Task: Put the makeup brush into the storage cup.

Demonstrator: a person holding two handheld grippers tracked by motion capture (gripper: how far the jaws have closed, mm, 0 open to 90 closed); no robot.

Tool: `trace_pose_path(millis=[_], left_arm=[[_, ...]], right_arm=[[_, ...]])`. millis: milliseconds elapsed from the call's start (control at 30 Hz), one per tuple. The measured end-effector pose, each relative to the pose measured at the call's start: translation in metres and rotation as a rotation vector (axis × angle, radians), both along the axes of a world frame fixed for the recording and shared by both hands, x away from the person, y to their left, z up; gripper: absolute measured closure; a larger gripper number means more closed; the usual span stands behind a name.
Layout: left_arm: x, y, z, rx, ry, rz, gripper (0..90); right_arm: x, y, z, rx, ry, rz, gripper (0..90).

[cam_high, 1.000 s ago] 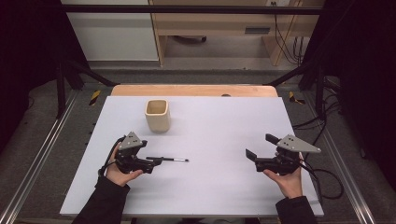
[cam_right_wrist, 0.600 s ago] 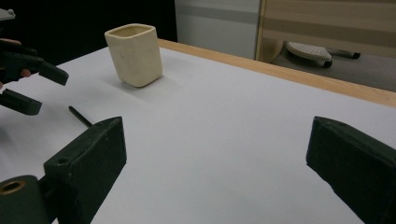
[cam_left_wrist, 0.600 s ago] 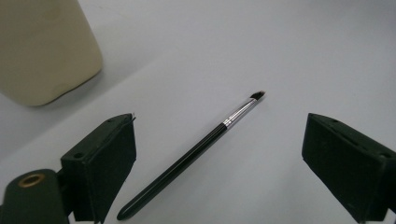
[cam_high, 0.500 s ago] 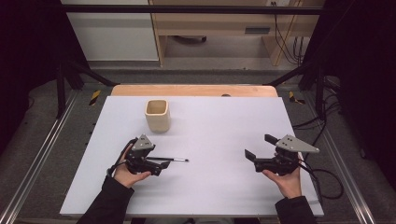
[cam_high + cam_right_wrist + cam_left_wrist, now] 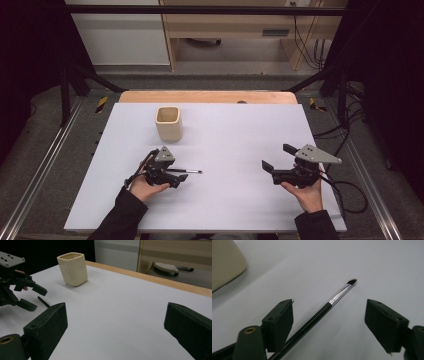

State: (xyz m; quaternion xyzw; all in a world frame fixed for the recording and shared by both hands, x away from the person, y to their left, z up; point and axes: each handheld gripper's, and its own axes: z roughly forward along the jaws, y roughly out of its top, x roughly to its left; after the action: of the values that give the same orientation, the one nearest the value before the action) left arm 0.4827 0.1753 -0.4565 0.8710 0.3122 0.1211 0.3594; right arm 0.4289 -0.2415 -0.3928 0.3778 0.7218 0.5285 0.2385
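Left gripper (image 5: 176,176): you've got it low over the white table (image 5: 235,130), near the front-left area, jaws spread wide. In the left gripper view (image 5: 329,322) the jaws sit on either side of the brush with clear space to the right jaw — nothing clamped.

Brush (image 5: 184,171): thin black handle, silver ferrule, dark tip, lying flat on the table. In the left gripper view (image 5: 322,311) the handle runs up from beside the left jaw, close enough that I can't tell if it touches, and the tip points out past both jaws. In the high view the tip points toward your right hand.

Cup (image 5: 168,123): cream, squarish, open top, standing upright behind the left gripper, toward the far edge. It looks empty from above. A corner of it pokes into the left gripper view (image 5: 224,262) at upper left, well apart from the brush tip.

Right gripper (image 5: 273,162): you're holding it off at the front-right, well apart from the brush, jaws released and wide open — just bare table between them in the right gripper view (image 5: 115,332).

Right gripper view extras: the cup (image 5: 72,268) stands at upper left, your left gripper (image 5: 31,296) is at the left edge with the brush handle (image 5: 43,302) between its jaws.
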Motion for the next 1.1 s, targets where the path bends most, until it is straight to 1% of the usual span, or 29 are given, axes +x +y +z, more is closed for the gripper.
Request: trace_pose_path(millis=[67, 100, 200, 267, 300, 333, 400, 433, 500, 600, 767, 800, 833, 867, 900, 1033, 1100], left_arm=[[0.001, -0.001, -0.001, 0.003, 0.002, -0.002, 27.4], [0.002, -0.002, -0.002, 0.011, 0.004, -0.006, 28.6], [0.003, -0.004, -0.004, 0.012, 0.005, -0.013, 34.2], [0.003, -0.006, -0.004, 0.015, 0.002, -0.013, 35.4], [0.003, -0.006, -0.004, 0.021, -0.001, -0.020, 39.4], [0.003, -0.008, -0.005, 0.030, -0.004, -0.024, 41.2], [0.004, -0.008, -0.006, 0.030, 0.000, -0.026, 44.5], [0.004, -0.009, -0.007, 0.026, 0.004, -0.026, 44.5], [0.005, -0.010, -0.008, 0.041, 0.011, -0.031, 49.6], [0.005, -0.010, -0.009, 0.042, 0.019, -0.035, 53.7], [0.005, -0.011, -0.009, 0.054, 0.022, -0.032, 56.6], [0.005, -0.012, -0.011, 0.068, 0.020, -0.028, 58.6], [0.005, -0.012, -0.011, 0.068, 0.020, -0.028, 59.4], [0.005, -0.013, -0.012, 0.077, 0.024, -0.026, 59.4], [0.005, -0.013, -0.013, 0.090, 0.020, -0.027, 60.1], [0.005, -0.014, -0.012, 0.098, 0.023, -0.029, 64.4], [0.004, -0.014, -0.011, 0.102, 0.024, -0.020, 67.4]], right_arm=[[0.000, 0.000, 0.000, 0.000, 0.001, 0.000, 5.2], [0.000, 0.001, 0.000, 0.003, 0.002, 0.000, 5.2], [0.000, 0.001, 0.000, 0.002, 0.003, 0.000, 5.2], [0.000, 0.001, 0.000, 0.002, 0.003, 0.000, 5.2], [0.000, 0.001, 0.000, 0.001, 0.004, 0.000, 5.2], [0.000, 0.001, 0.000, 0.000, 0.004, 0.000, 5.2], [0.000, 0.002, 0.000, 0.000, 0.004, 0.001, 5.2], [0.000, 0.002, 0.000, -0.001, 0.006, 0.001, 5.2], [0.000, 0.002, -0.001, -0.002, 0.005, 0.003, 5.2], [0.000, 0.002, 0.000, -0.001, 0.007, 0.002, 5.2], [0.000, 0.002, 0.000, 0.000, 0.008, 0.002, 5.2], [0.000, 0.002, 0.000, 0.000, 0.007, 0.002, 5.2], [0.000, 0.002, 0.000, 0.000, 0.007, 0.003, 5.2], [0.000, 0.002, 0.000, 0.000, 0.007, 0.003, 5.2], [0.000, 0.002, 0.000, 0.000, 0.007, 0.002, 5.2], [0.000, 0.002, 0.000, 0.001, 0.006, 0.001, 5.2], [0.000, 0.002, 0.000, 0.001, 0.005, 0.001, 5.1]])
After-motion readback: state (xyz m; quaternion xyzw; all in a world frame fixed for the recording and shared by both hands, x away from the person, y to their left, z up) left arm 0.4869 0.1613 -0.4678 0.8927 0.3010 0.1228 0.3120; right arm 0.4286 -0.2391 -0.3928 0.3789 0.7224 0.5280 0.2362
